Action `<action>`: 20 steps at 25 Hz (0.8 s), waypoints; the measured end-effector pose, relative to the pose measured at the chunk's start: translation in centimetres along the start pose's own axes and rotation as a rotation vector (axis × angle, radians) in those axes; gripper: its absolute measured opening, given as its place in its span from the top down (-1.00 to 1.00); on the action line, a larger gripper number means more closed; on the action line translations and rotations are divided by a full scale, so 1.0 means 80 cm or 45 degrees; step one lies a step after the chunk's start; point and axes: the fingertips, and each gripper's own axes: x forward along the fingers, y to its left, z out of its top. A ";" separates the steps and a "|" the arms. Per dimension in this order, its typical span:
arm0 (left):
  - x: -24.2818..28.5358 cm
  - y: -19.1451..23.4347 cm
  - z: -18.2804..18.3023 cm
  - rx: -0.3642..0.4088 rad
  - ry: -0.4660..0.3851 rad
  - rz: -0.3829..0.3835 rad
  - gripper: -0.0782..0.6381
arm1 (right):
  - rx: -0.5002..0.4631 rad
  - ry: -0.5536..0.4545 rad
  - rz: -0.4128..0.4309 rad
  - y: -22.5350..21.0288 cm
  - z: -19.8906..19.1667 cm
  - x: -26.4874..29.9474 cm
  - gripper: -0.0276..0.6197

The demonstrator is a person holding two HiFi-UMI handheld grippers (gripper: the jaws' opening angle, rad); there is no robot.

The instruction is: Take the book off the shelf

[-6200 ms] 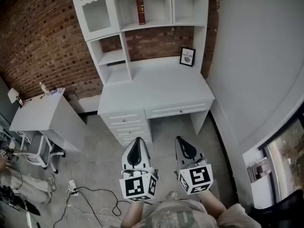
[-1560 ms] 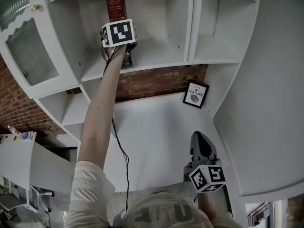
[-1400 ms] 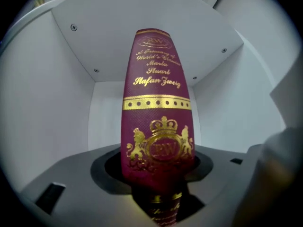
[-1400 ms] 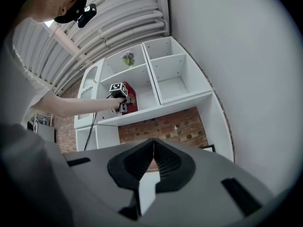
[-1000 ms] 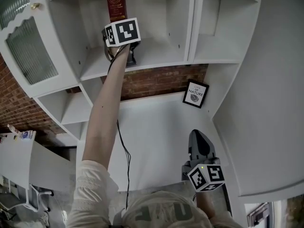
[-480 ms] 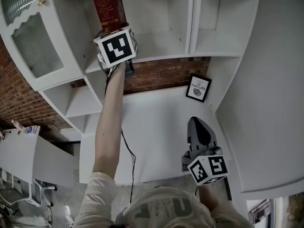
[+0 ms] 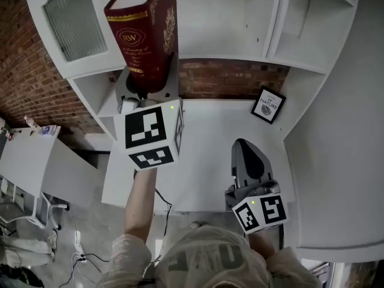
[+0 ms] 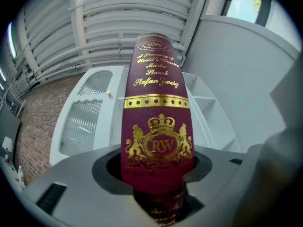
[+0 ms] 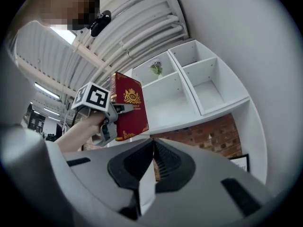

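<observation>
The dark red book (image 7: 147, 32) with gold lettering is off the shelf and held upright in the air in front of the white shelf unit (image 7: 222, 38). My left gripper (image 7: 146, 89) is shut on its lower end. In the left gripper view the book (image 8: 157, 126) stands between the jaws, spine toward the camera, filling the middle. From the right gripper view the book (image 9: 129, 107) and left gripper (image 9: 111, 119) show at left of the shelves. My right gripper (image 7: 249, 161) hangs low over the desk, jaws shut with nothing between them (image 9: 152, 150).
A white desk (image 7: 204, 155) lies below the shelves, with a small framed picture (image 7: 268, 105) at its back right against the brick wall (image 7: 231, 78). A glass-fronted cabinet door (image 7: 69, 20) is at the upper left. A second white table (image 7: 30, 161) stands at left.
The left gripper has pulled the book out of the shelf compartment and toward me; it now looms large and close. The right gripper has barely moved.
</observation>
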 end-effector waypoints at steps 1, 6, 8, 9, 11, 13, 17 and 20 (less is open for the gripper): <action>-0.019 -0.001 -0.007 0.030 0.001 -0.005 0.08 | -0.014 -0.002 0.018 0.007 -0.001 0.001 0.87; -0.114 -0.003 -0.049 0.016 -0.027 0.014 0.08 | -0.136 0.026 0.106 0.039 -0.019 0.002 0.87; -0.147 -0.008 -0.063 -0.031 -0.052 0.034 0.08 | -0.160 0.041 0.116 0.045 -0.028 0.000 0.87; -0.162 -0.011 -0.071 -0.052 -0.061 0.047 0.08 | -0.170 0.048 0.116 0.047 -0.033 -0.001 0.87; -0.187 -0.018 -0.092 -0.072 -0.056 0.070 0.08 | -0.196 0.063 0.115 0.049 -0.041 -0.002 0.87; -0.203 -0.024 -0.112 -0.093 -0.037 0.087 0.08 | -0.223 0.071 0.111 0.050 -0.047 -0.002 0.87; -0.217 -0.036 -0.146 -0.145 0.032 0.105 0.08 | -0.246 0.056 0.097 0.051 -0.053 -0.003 0.87; -0.220 -0.042 -0.158 -0.127 0.067 0.082 0.08 | -0.254 0.048 0.103 0.054 -0.056 -0.004 0.87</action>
